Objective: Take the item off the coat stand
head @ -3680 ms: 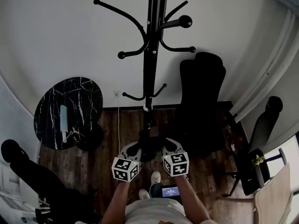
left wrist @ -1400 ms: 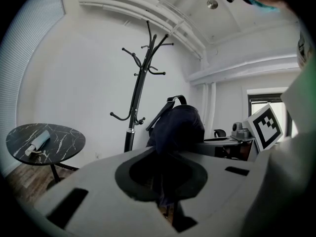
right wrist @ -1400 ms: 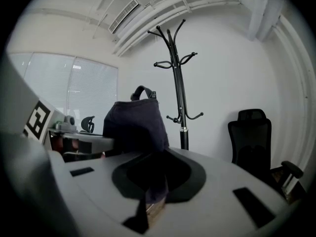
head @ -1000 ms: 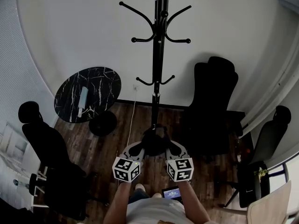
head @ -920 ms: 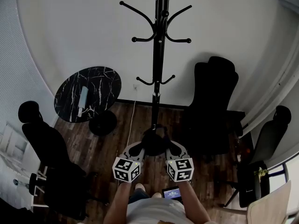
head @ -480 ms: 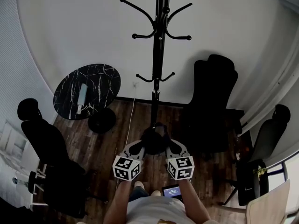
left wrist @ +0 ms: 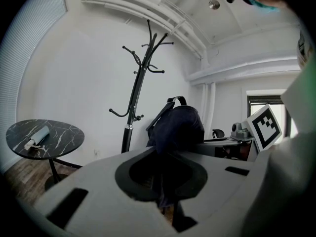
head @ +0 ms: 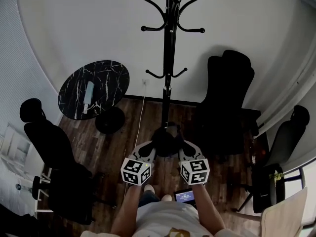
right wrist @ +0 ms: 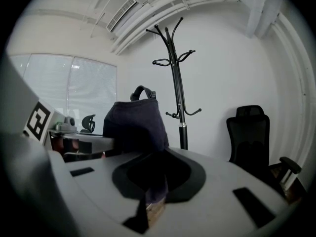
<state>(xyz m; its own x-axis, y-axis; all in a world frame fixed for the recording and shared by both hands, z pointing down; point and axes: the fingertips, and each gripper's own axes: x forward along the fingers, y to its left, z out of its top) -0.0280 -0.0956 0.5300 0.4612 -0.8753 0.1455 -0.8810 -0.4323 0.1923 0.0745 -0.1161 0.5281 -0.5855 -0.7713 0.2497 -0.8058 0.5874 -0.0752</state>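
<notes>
1. The left claw (head: 150, 151) is nearly shut and pinches the cloth of the dark bag (head: 165, 141).
2. The right claw (head: 182, 150) is nearly shut too and pinches the same bag from the other side.
3. The bag hangs between the two claws, low over the wood floor (head: 113, 147). It is off the coat stand (head: 168, 58) and does not touch it.
4. In the left gripper view the bag (left wrist: 177, 127) bulges up past the left claw (left wrist: 165, 199), with a strap loop on top.
5. In the right gripper view the bag (right wrist: 133, 125) sits right above the right claw (right wrist: 155, 196).
6. The coat stand is a tall black pole with curved hooks. All the hooks are bare. It stands on the floor close to the white wall (head: 89, 28).
7. To the left of the stand is a round black bench (head: 111, 75) with white streaks like marble.
8. A pale rolled thing (head: 89, 94) lies on the bench, left of the middle of its top.
9. A black office chair (head: 229, 98) stands by the wall to the right of the stand.
10. Another black chair (head: 49, 142) is at the left side of the room, and one more (head: 286, 132) is at the far right.
11. The right gripper view shows a window with blinds (right wrist: 84, 93).
</notes>
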